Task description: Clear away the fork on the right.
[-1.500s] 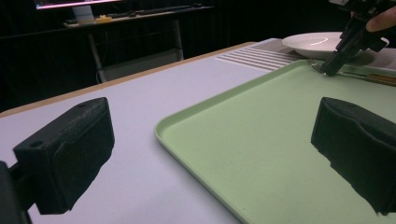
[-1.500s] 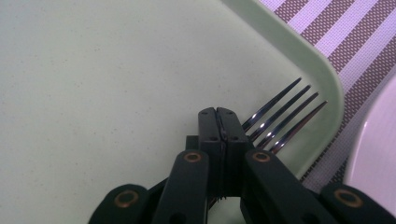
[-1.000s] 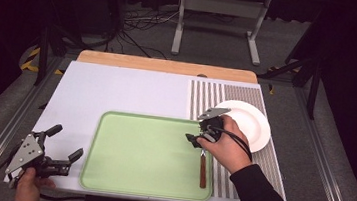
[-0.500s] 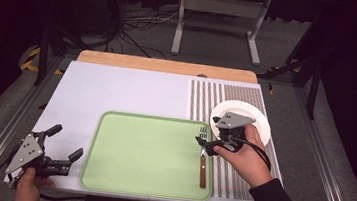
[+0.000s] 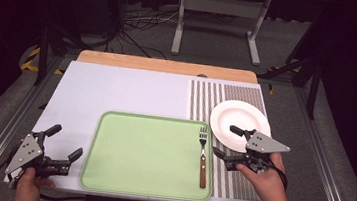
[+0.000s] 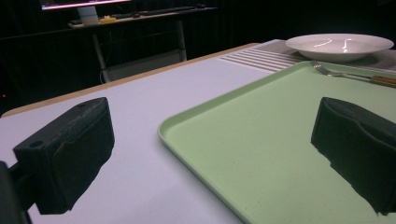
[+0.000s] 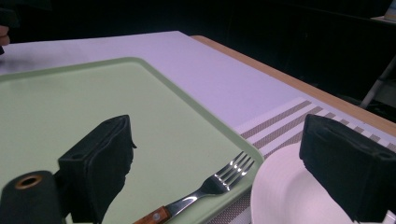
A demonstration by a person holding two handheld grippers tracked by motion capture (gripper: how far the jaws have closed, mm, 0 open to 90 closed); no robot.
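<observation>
On the left, the left gripper (image 5: 64, 144) is resting near the table's (image 5: 117, 89) front corner, just beside the green tray (image 5: 146, 152). Its jaws are standing wide apart and holding nothing. It is doing no work right now.

In the middle, the tray is lying flat. The fork (image 5: 202, 153) is lying on the tray's right side, close to the rim. Its prongs are pointing away from the person and its wooden handle is pointing toward them.

On the right, the right gripper (image 5: 229, 143) is hanging over the striped mat (image 5: 227, 93), between the fork and the white plate (image 5: 240, 119). Its jaws have just been opening, and nothing is between them now. The fork is lying free.

The step seems to be letting go and pulling away. To do it well, the hand should be keeping the jaws wide and moving off gently, without bumping the fork or the plate's rim.
</observation>
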